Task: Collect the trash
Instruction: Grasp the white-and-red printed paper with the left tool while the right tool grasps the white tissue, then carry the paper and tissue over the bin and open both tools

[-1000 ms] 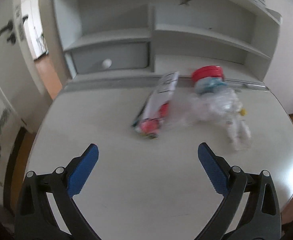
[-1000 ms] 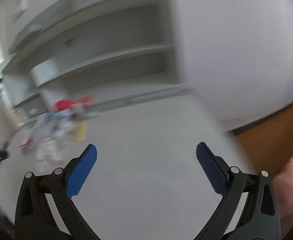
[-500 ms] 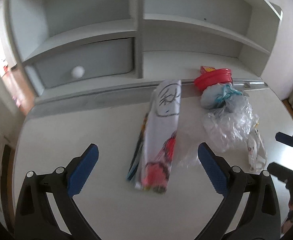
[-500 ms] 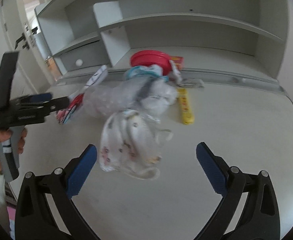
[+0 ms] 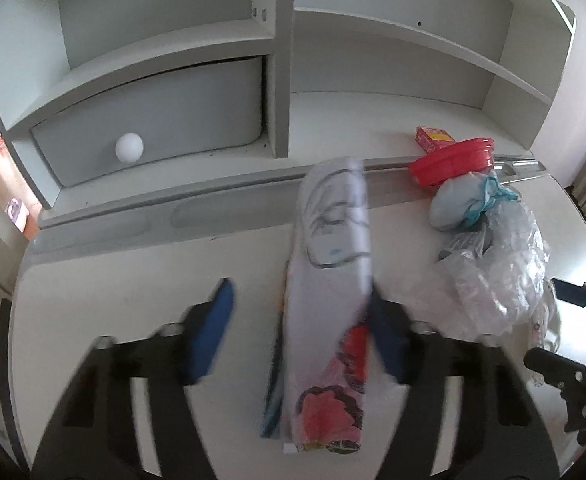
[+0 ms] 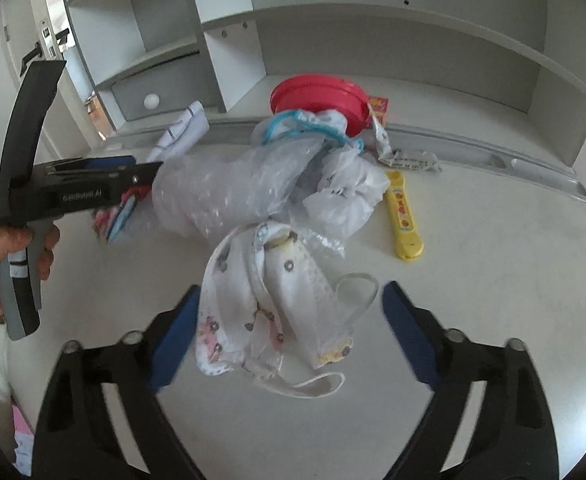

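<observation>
A long white printed wrapper [image 5: 329, 280] with red pictures lies on the desk between the open jaws of my left gripper [image 5: 299, 332]; its right finger touches the wrapper's edge. A crumpled clear plastic bag [image 5: 497, 268] lies to its right and shows in the right wrist view [image 6: 229, 192] too. A white patterned face mask [image 6: 269, 300] lies between the open jaws of my right gripper [image 6: 289, 328]. A yellow wrapper [image 6: 403, 216] lies to the right. My left gripper appears from the side in the right wrist view [image 6: 133, 176].
A red lid or bowl [image 6: 317, 96] and a small red box [image 5: 433, 138] sit at the back by the shelf unit. A grey drawer with a white knob [image 5: 129, 147] is at back left. A torn white packet [image 6: 407, 158] lies near the desk's rear rail [image 6: 493, 152].
Both grippers moved forward toward the trash. The left jaws now straddle the printed wrapper and have narrowed; the right jaws now straddle the face mask.
</observation>
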Demonstrator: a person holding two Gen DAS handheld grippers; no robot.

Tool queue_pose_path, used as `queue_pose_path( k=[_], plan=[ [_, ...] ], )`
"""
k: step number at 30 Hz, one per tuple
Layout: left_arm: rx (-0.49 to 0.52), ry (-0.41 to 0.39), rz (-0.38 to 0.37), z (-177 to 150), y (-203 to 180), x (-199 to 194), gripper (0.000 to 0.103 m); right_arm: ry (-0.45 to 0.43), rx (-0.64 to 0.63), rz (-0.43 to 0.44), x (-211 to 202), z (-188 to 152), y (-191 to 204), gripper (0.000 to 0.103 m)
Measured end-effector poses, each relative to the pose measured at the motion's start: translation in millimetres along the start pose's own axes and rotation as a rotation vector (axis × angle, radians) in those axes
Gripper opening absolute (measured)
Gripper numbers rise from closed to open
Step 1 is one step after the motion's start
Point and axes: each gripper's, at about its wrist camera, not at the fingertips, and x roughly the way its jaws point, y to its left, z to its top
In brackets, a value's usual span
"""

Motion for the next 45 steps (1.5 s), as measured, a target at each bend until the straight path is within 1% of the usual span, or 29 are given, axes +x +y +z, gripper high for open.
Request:
queue_pose_path(
  k=[1,2,3,4,5,6,7,9,12,16,19,23,28,31,34,37,40,41,42,43,44,45],
  plan=[
    [0.002,-0.002,0.009,-1.5,1.0,-0.3,0.031,0.005,0.001,0.011,1.0,-0.7,-0.6,0.069],
    [-0.001,-0.012,0.022,-3.9,2.7,-3.0,0.027,-0.001,-0.005,0.009,-0.1,-1.4,0.0,0.061],
    [-0.005,-0.021,0.029,-5.9,5.0,-6.8,0.023,0.001,-0.016,0.016,-0.7,-2.1,1.0,0.045],
    [-0.011,-0.029,0.038,-8.5,8.2,-11.9,0.021,0.002,-0.017,0.025,-1.8,-2.5,0.6,0.034],
    [-0.016,-0.032,0.045,-9.8,10.4,-14.2,0.021,0.005,-0.012,0.036,-2.6,-3.1,-1.0,0.03],
    [-0.025,-0.037,0.055,-12.6,14.0,-18.6,0.02,0.006,-0.004,0.046,-3.0,-4.4,-2.5,0.023],
    [-0.033,-0.039,0.063,-15.1,16.8,-22.6,0.019,0.001,0.016,0.06,-4.6,-6.0,-6.6,0.02],
    [-0.051,-0.04,0.082,-22.4,23.2,-32.2,0.016,-0.006,0.03,0.061,-8.5,-7.8,-10.7,0.02],
    [-0.064,-0.021,0.092,-33.7,26.9,-40.4,0.015,-0.023,0.05,0.067,-15.9,-9.6,-16.6,0.019],
    [-0.074,0.001,0.095,-49.9,27.4,-47.3,0.013,-0.042,0.067,0.073,-25.0,-11.3,-20.4,0.019],
    [-0.056,0.003,0.08,-55.5,19.7,-52.3,0.011,-0.065,0.074,0.081,-35.5,-13.8,-21.8,0.019],
    [-0.037,-0.015,0.094,-60.5,9.0,-64.2,0.01,-0.093,0.095,0.066,-50.7,-19.0,-31.7,0.019],
    [-0.029,-0.03,0.077,-60.5,-2.4,-76.5,0.01,-0.092,0.111,0.044,-52.4,-26.9,-44.0,0.019],
    [-0.008,-0.045,0.055,-55.8,-21.9,-85.7,0.01,-0.092,0.136,0.051,-53.5,-33.4,-57.0,0.019],
    [0.049,-0.07,-0.006,-48.2,-62.5,-95.1,0.01,-0.126,0.174,0.059,-69.2,-39.5,-76.5,0.019],
    [0.142,-0.09,-0.085,-37.4,-121.1,-100.4,0.01,-0.165,0.208,0.041,-91.3,-45.4,-101.2,0.019],
    [0.248,-0.107,-0.186,-28.3,-193.2,-105.6,0.01,-0.21,0.273,-0.002,-130.0,-63.6,-150.4,0.019],
    [0.304,-0.114,-0.236,-26.2,-230.5,-108.1,0.01,-0.223,0.289,-0.024,-142.1,-71.0,-164.1,0.019],
    [0.337,-0.114,-0.267,-25.9,-252.1,-108.7,0.01,-0.235,0.303,-0.049,-155.0,-80.6,-178.7,0.019],
    [0.39,-0.11,-0.321,-26.7,-288.5,-109.3,0.01,-0.247,0.319,-0.075,-168.4,-90.7,-194.3,0.019],
    [0.42,-0.104,-0.357,-28.0,-311.0,-109.2,0.01,-0.255,0.34,-0.109,-185.1,-104.7,-214.1,0.019],
    [0.464,-0.092,-0.406,-31.4,-343.5,-108.3,0.01,-0.257,0.357,-0.139,-198.5,-117.9,-231.4,0.019]
  ],
)
